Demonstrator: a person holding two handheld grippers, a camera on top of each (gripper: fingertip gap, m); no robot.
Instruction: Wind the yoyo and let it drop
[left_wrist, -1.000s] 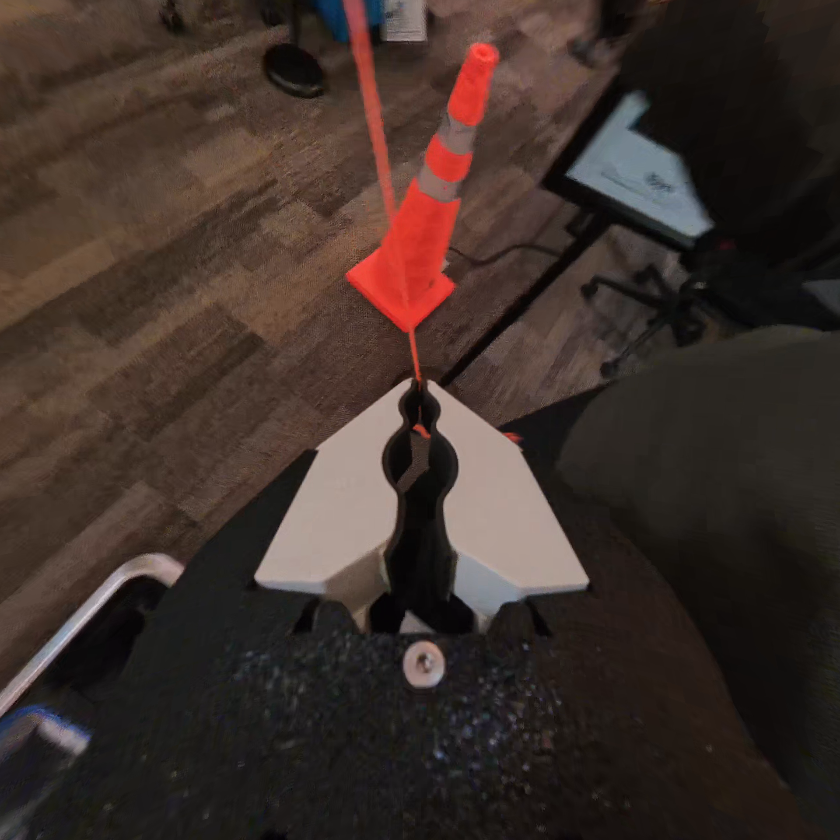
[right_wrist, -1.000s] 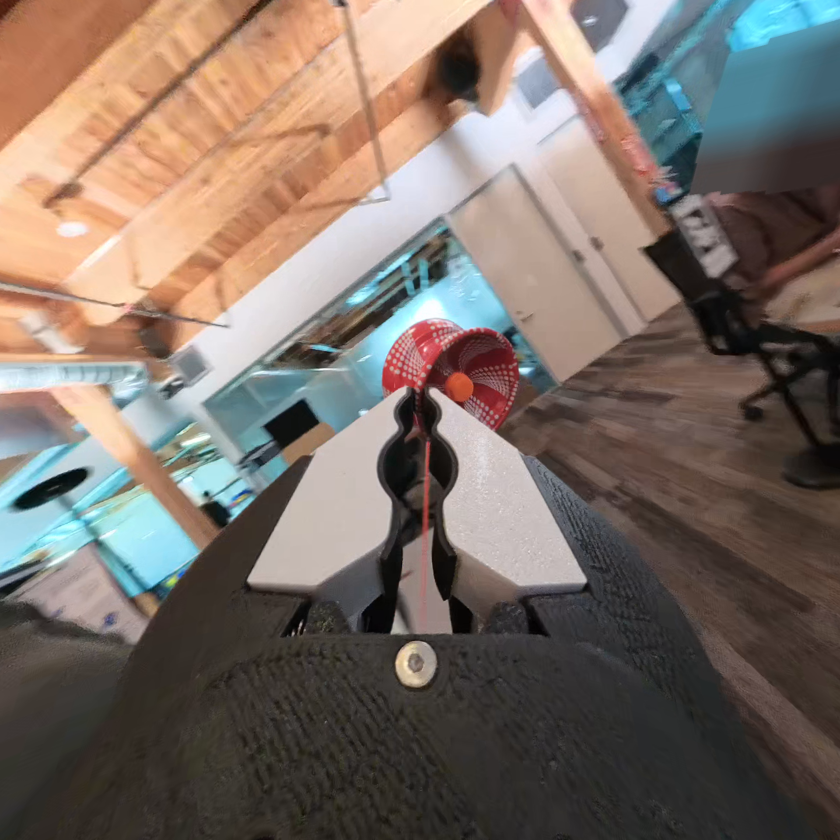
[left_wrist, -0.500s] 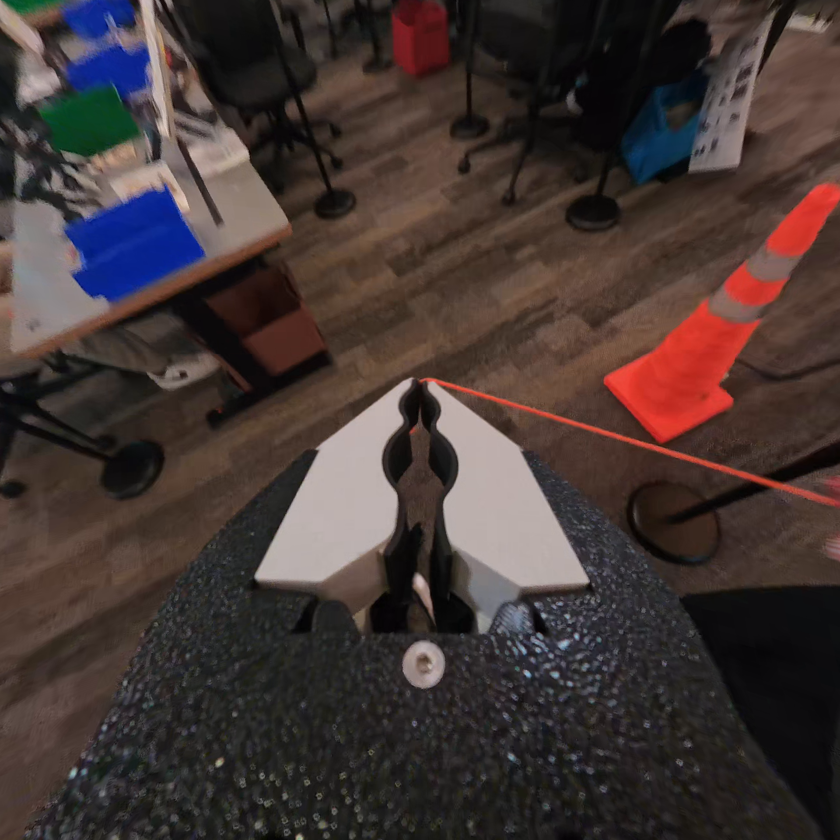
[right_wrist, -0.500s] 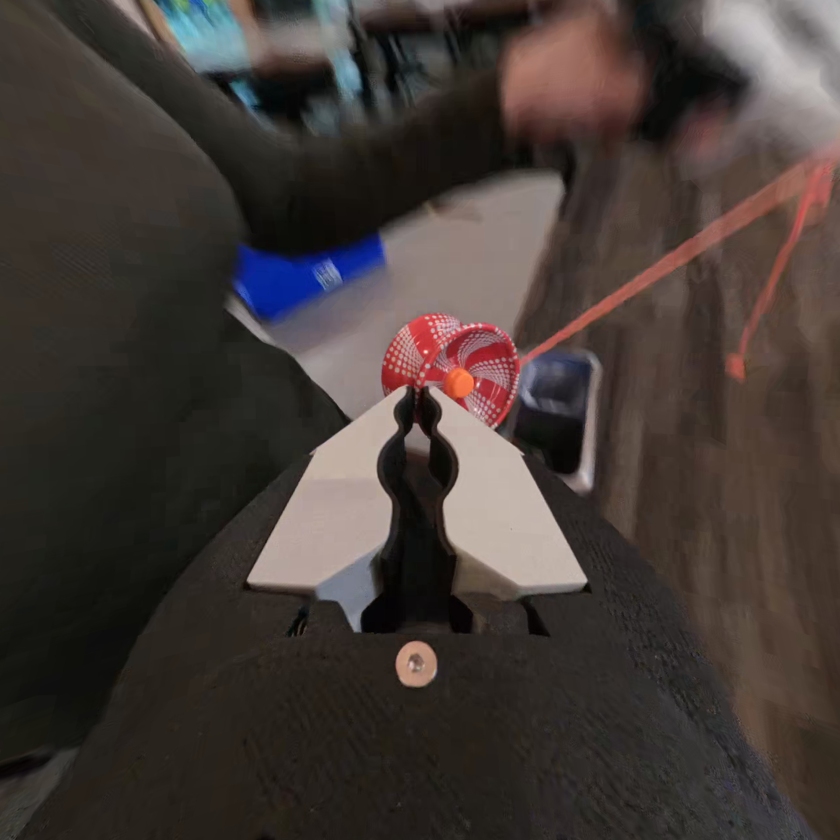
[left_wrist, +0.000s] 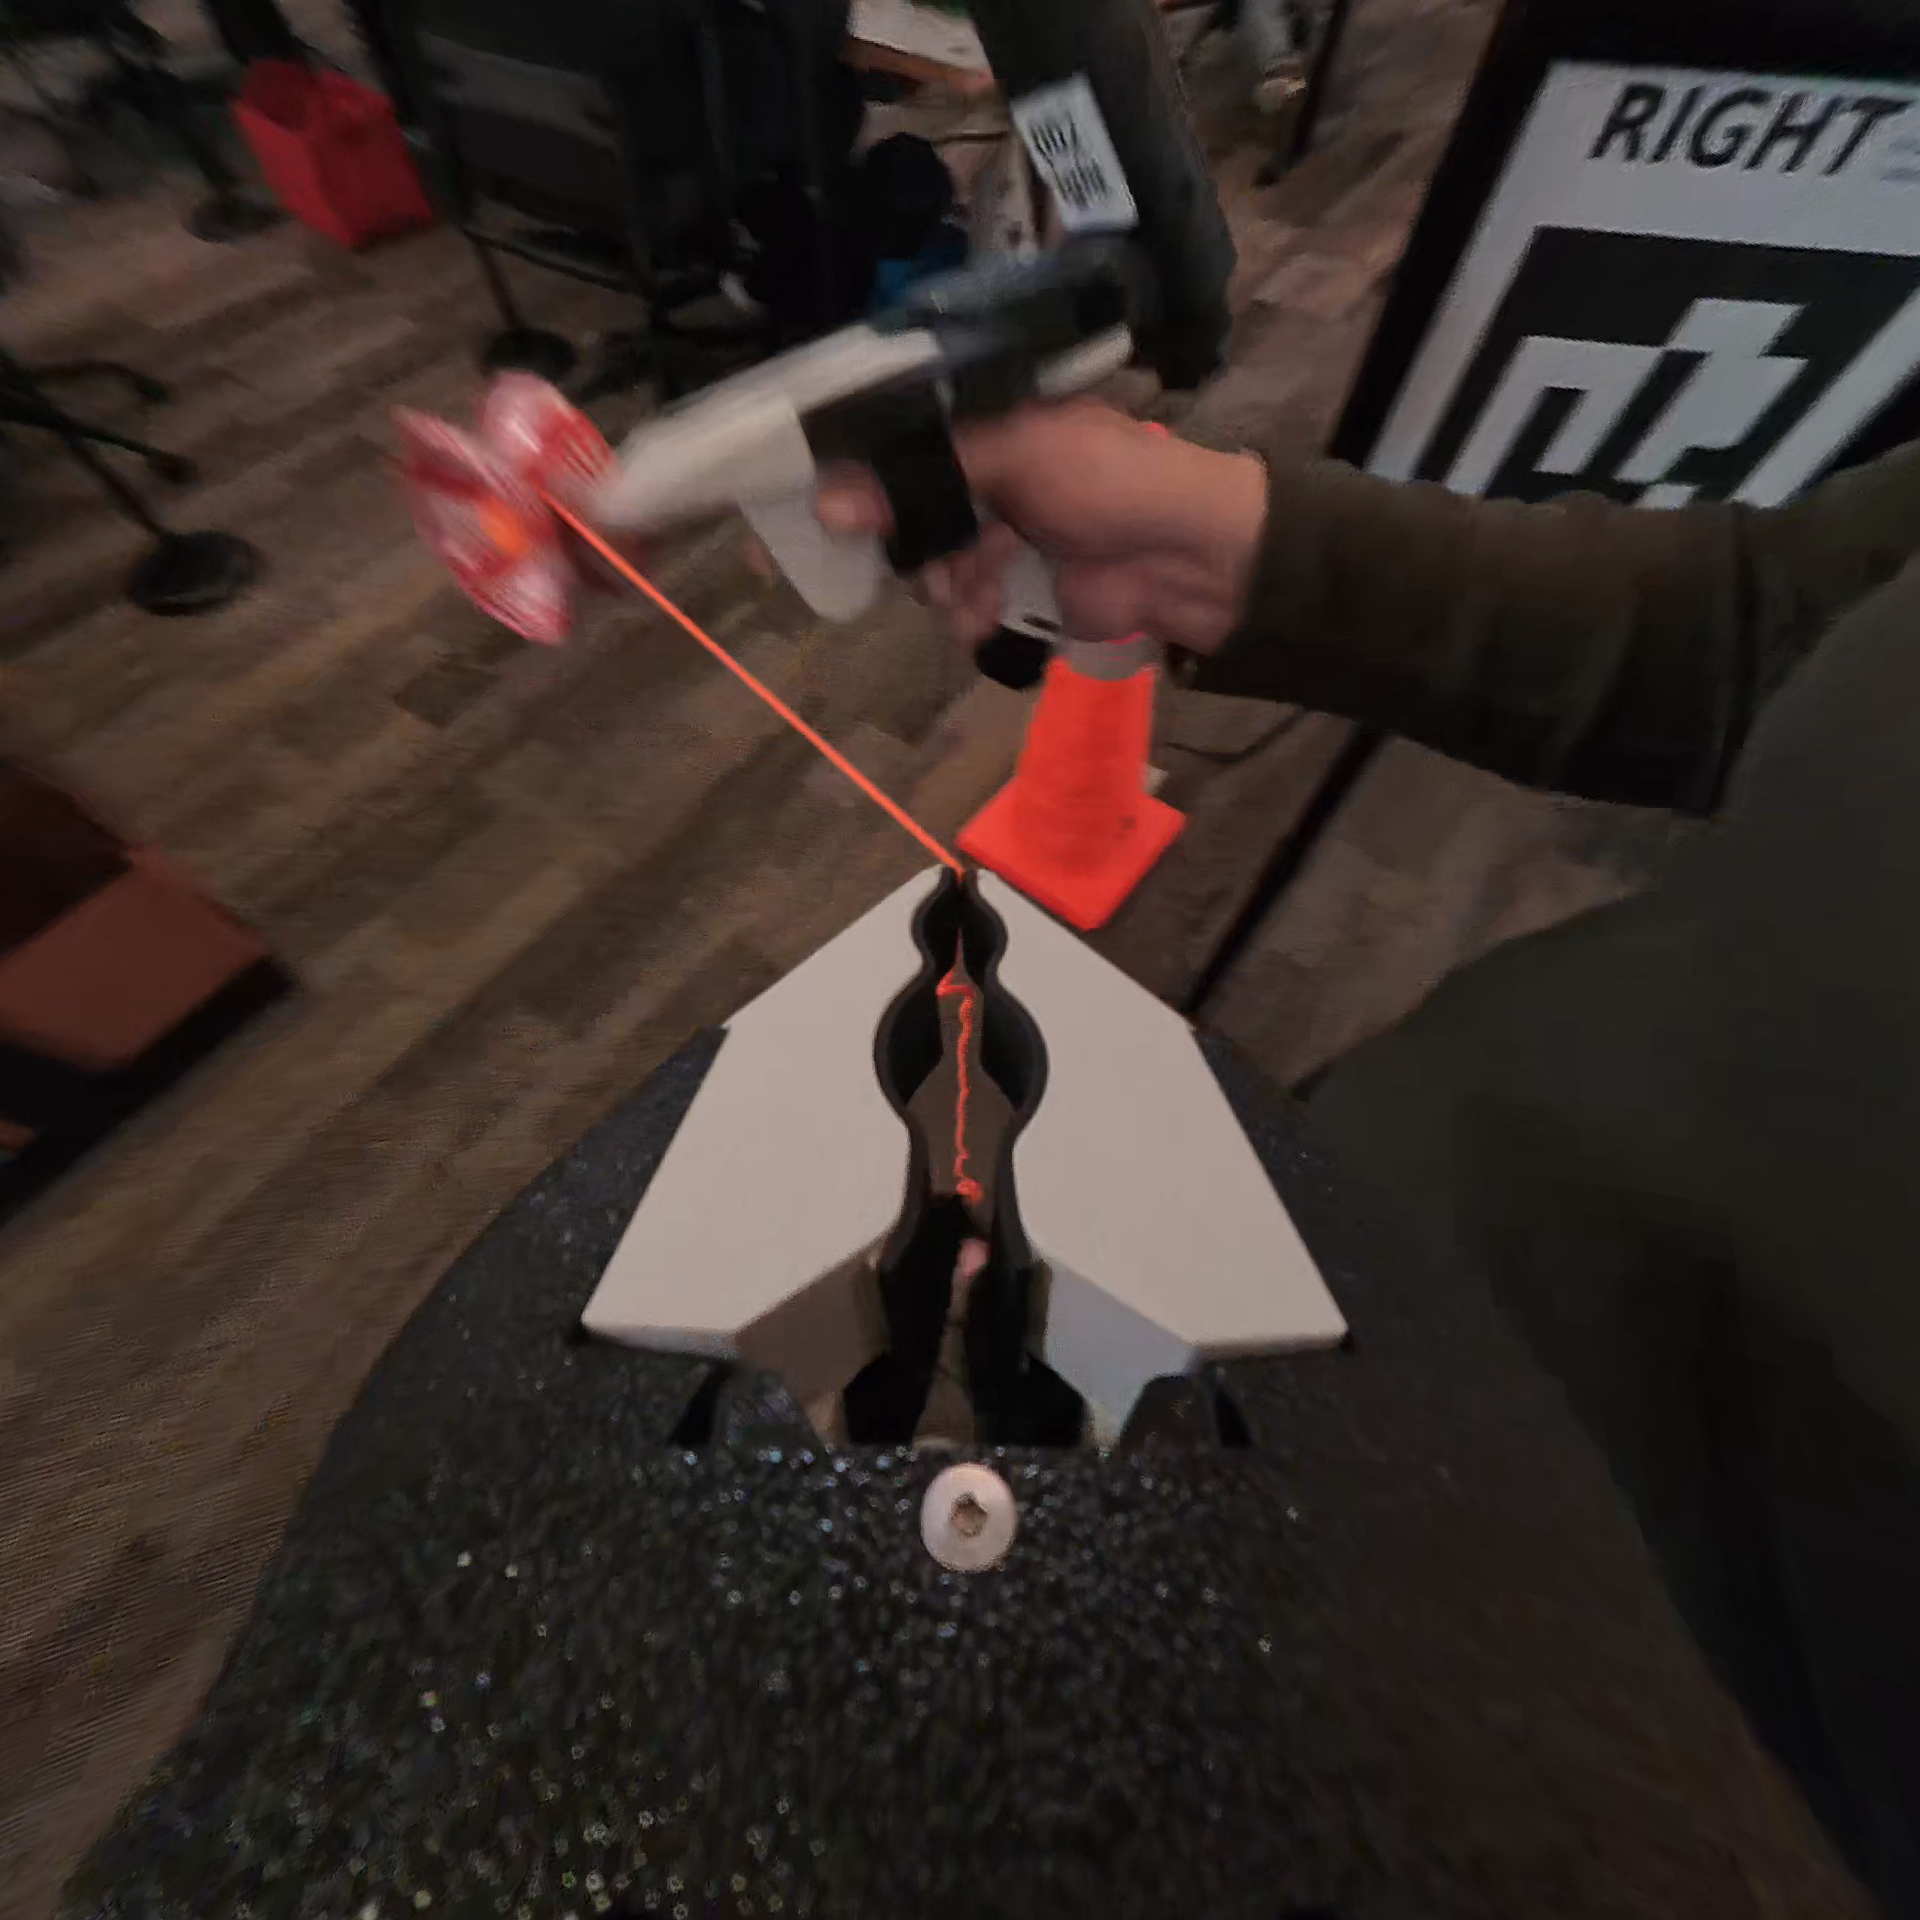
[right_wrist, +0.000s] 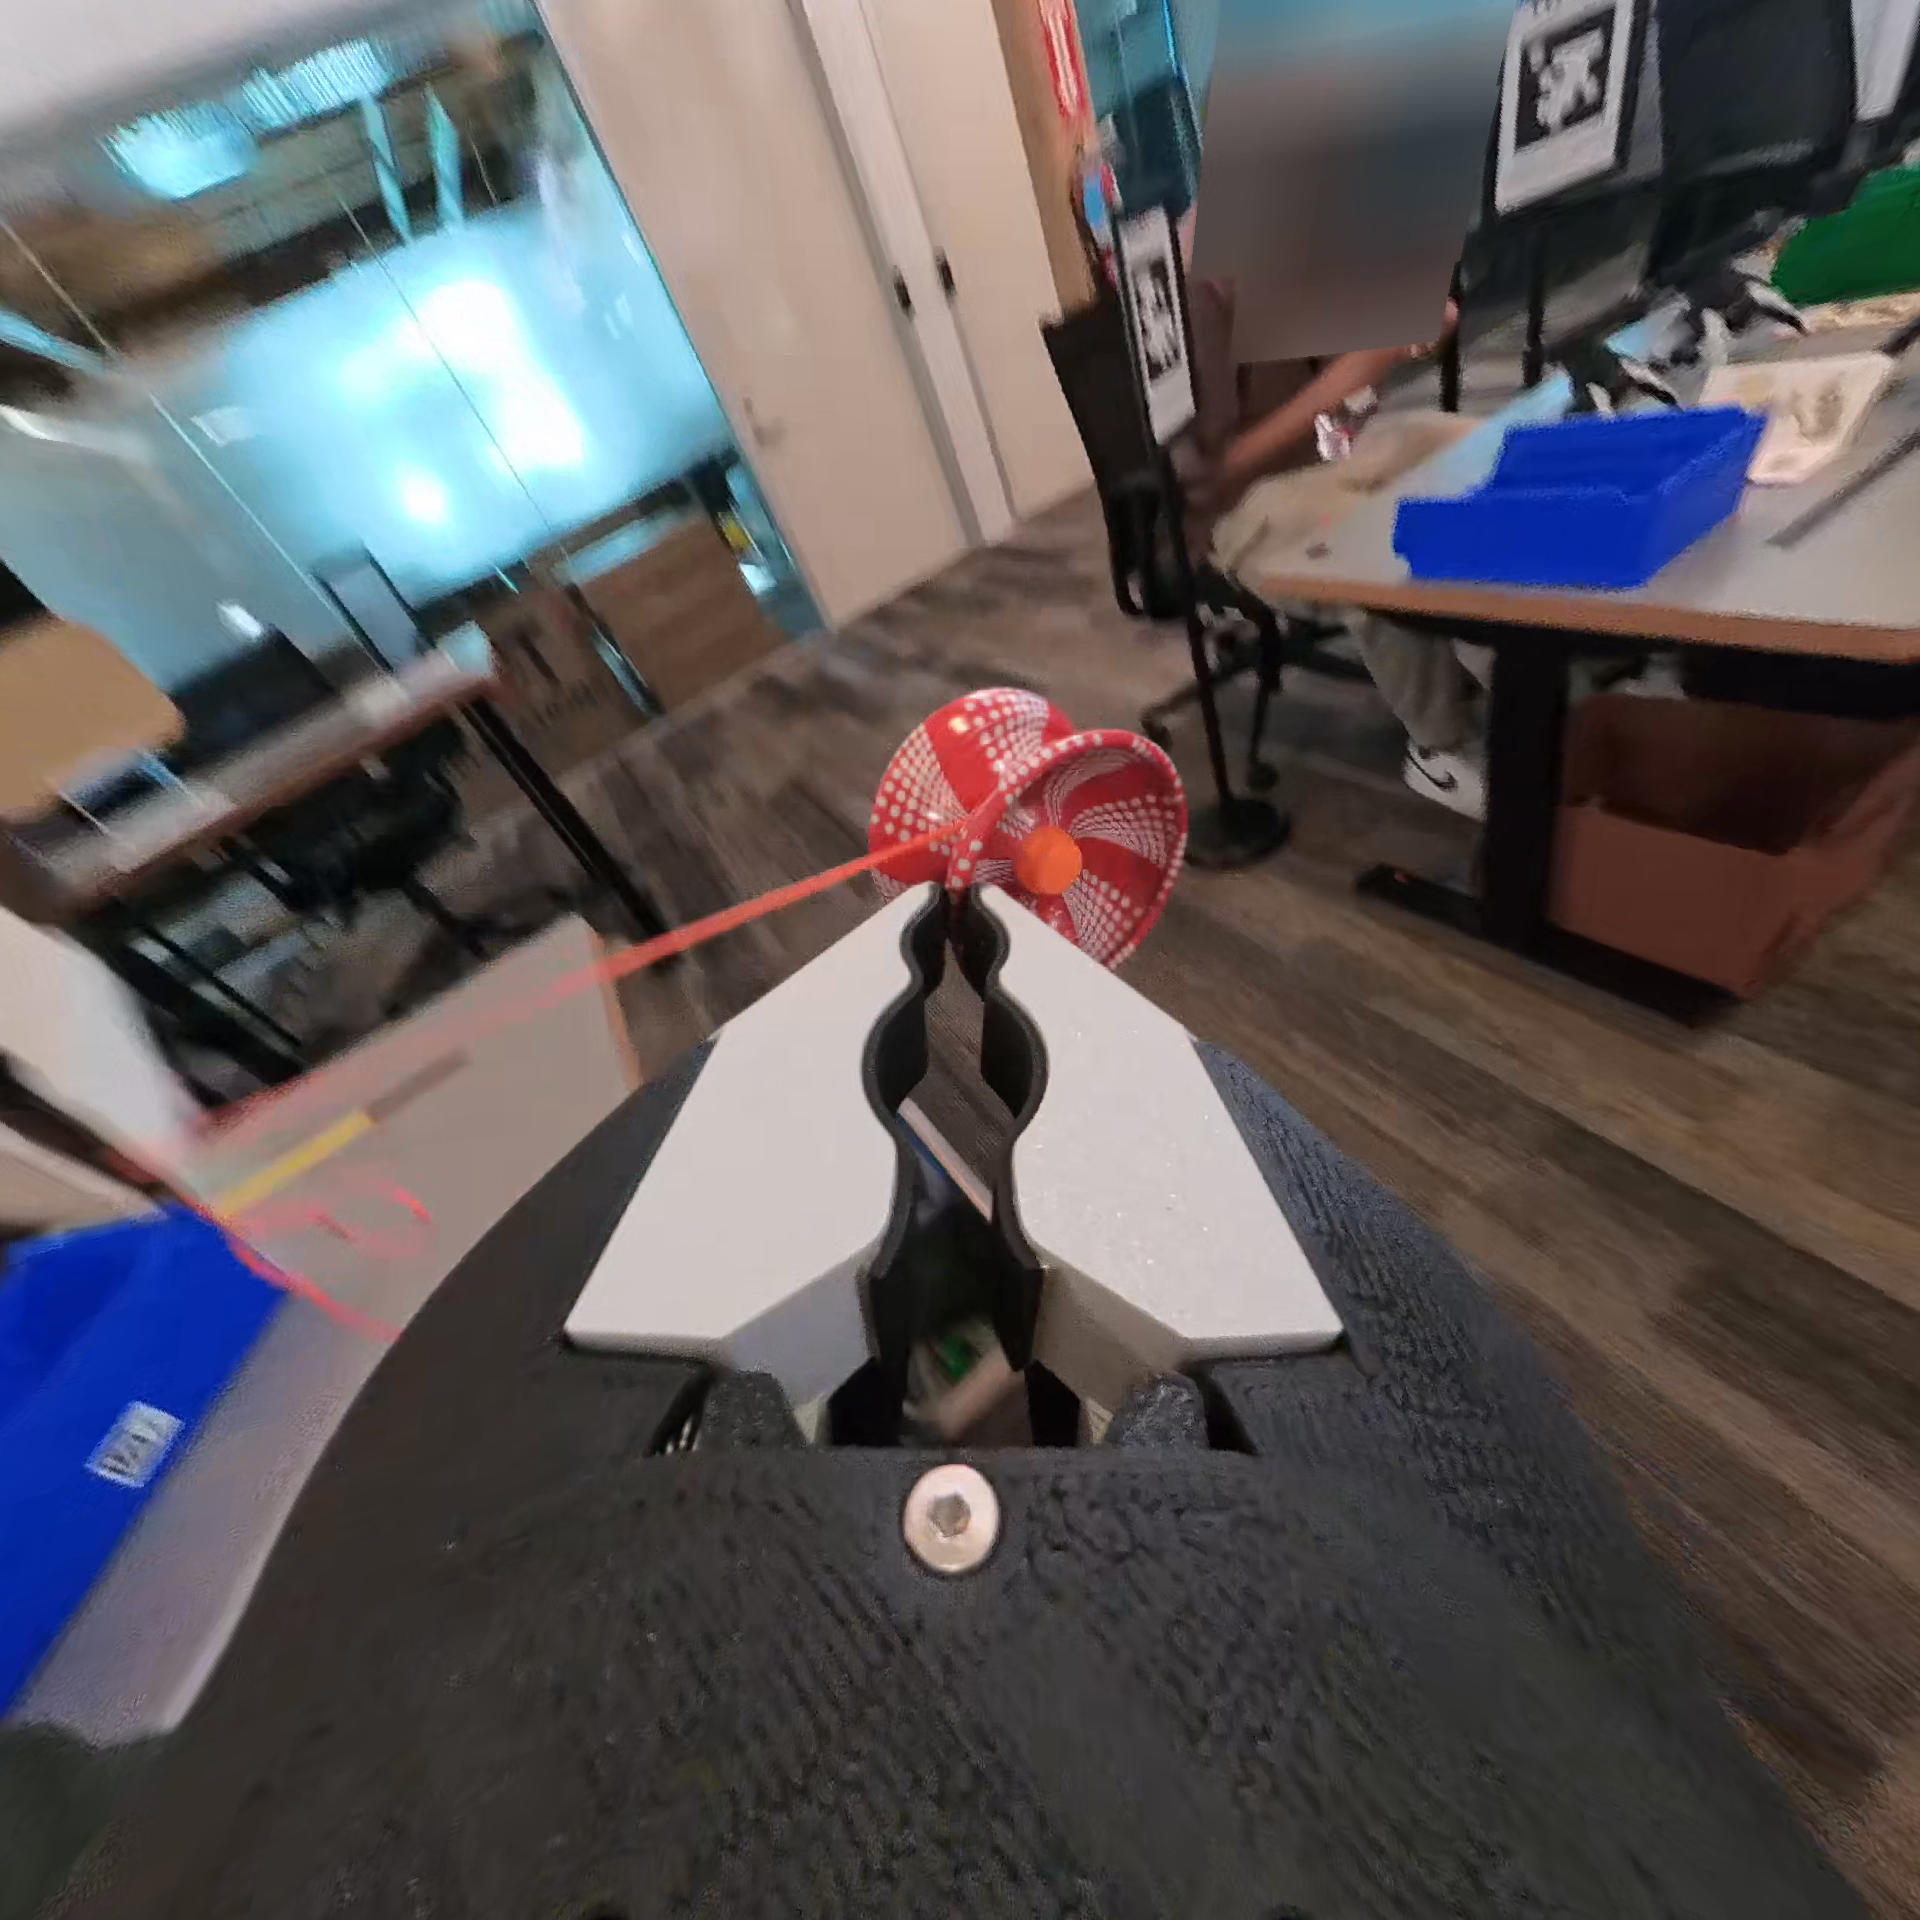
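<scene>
The red yoyo (right_wrist: 1029, 821) with white dots and an orange hub sits at the tips of my right gripper (right_wrist: 961, 899), which is shut on it. Its orange string (right_wrist: 665, 940) runs taut off to the left. In the left wrist view the yoyo (left_wrist: 499, 520) is blurred at the upper left, held by the right gripper (left_wrist: 623, 499) in a person's hand (left_wrist: 1091, 540). The string (left_wrist: 758, 691) runs from it down to my left gripper (left_wrist: 958, 881), which is shut on the string. The string's loose end (left_wrist: 961, 1091) lies between the fingers.
An orange traffic cone (left_wrist: 1081, 800) stands on the wood floor just beyond the left gripper. A black-and-white marker board (left_wrist: 1662, 281) is at the right. A table (right_wrist: 1662, 613) with a blue bin (right_wrist: 1579, 499), a cardboard box (right_wrist: 1725, 842) and chairs are to the right. Spacing between my two grippers at the tips: around 15 centimetres.
Both grippers have swung round. The right gripper and yoyo have come into the left wrist view, and the string now runs up-left from the left gripper rather than off to the right.
</scene>
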